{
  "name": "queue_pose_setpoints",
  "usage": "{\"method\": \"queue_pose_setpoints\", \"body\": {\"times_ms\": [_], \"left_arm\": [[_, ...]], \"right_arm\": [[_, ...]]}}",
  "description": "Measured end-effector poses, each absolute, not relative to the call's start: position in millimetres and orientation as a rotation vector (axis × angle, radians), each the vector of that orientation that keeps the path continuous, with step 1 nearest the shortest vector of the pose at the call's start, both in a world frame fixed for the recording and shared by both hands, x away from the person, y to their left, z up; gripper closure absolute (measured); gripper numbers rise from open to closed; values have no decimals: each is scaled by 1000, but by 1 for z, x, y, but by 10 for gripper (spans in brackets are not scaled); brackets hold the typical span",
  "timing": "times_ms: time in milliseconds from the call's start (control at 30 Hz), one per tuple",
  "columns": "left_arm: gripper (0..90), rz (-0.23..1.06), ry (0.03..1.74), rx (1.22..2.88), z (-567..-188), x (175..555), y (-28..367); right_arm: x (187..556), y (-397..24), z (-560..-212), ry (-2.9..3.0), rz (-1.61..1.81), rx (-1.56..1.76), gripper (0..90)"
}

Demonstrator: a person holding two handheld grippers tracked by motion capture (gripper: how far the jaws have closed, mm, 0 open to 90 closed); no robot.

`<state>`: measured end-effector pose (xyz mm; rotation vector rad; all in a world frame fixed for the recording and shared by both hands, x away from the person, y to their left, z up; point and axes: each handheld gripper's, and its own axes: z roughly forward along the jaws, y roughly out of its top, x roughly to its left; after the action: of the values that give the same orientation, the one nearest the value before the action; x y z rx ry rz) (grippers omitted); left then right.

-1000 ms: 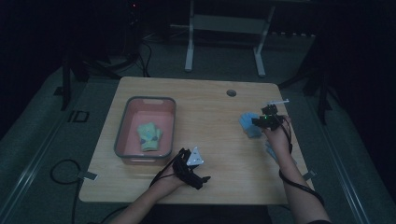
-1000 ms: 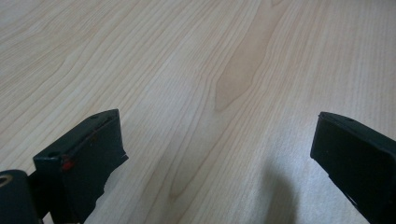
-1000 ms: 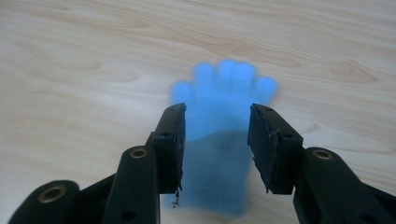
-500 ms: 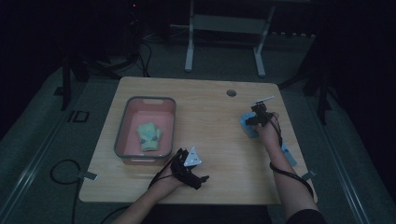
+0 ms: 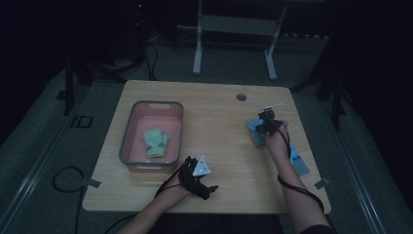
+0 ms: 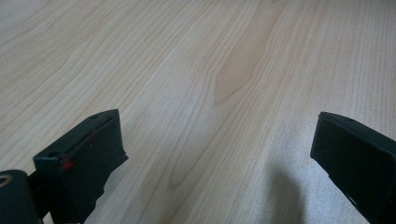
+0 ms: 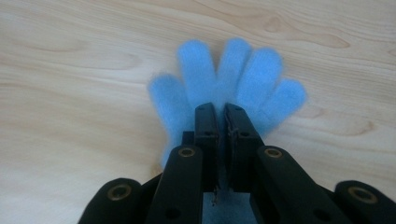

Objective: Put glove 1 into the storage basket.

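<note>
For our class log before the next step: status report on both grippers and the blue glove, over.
Right gripper just closed, pinching the blue glove flat on the table. Left gripper open, idle over bare wood. Second blue glove beside the right forearm. Nothing blocking the way to the pink bin.

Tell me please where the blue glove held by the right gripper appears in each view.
High view: the blue glove lies right of centre on the wooden table, under the right gripper.
Left gripper view: the glove is absent here.
Right gripper view: the glove is at centre, its fingers pointing up, pinched between the shut jaws.
Shared landmark: the table's light wood grain.
</note>
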<state>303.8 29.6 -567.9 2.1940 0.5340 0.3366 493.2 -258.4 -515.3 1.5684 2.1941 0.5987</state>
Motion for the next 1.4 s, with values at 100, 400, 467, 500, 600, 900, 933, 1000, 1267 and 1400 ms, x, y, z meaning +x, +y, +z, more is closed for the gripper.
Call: {"method": "queue_pose_setpoints", "body": {"times_ms": [100, 400, 467, 500, 600, 900, 933, 1000, 1267, 1400], "left_arm": [[27, 338, 528, 2198, -568, 303, 29], [27, 352, 524, 2190, -567, 302, 29], [27, 352, 520, 2191, -566, 303, 29], [27, 355, 516, 2190, -566, 303, 29], [27, 355, 515, 2185, -566, 303, 29], [27, 356, 514, 2173, -566, 303, 28], [27, 354, 513, 2172, -566, 303, 28], [27, 357, 510, 2173, -566, 302, 28], [27, 351, 497, 2161, -566, 302, 29], [27, 360, 497, 2173, -567, 302, 29]], "right_arm": [[476, -253, -501, 2190, 669, 1558, 855], [414, -224, -471, 2169, 803, 1497, 858], [400, -217, -471, 2159, 815, 1486, 859], [395, -215, -472, 2143, 820, 1495, 859], [382, -211, -474, 2126, 862, 1530, 859], [372, -187, -499, 2103, 817, 1585, 859], [372, -184, -503, 2091, 810, 1588, 859], [373, -183, -511, 2082, 800, 1604, 859], [381, -182, -544, 2124, 749, 1675, 766], [381, -183, -537, 2129, 771, 1659, 663]]}}
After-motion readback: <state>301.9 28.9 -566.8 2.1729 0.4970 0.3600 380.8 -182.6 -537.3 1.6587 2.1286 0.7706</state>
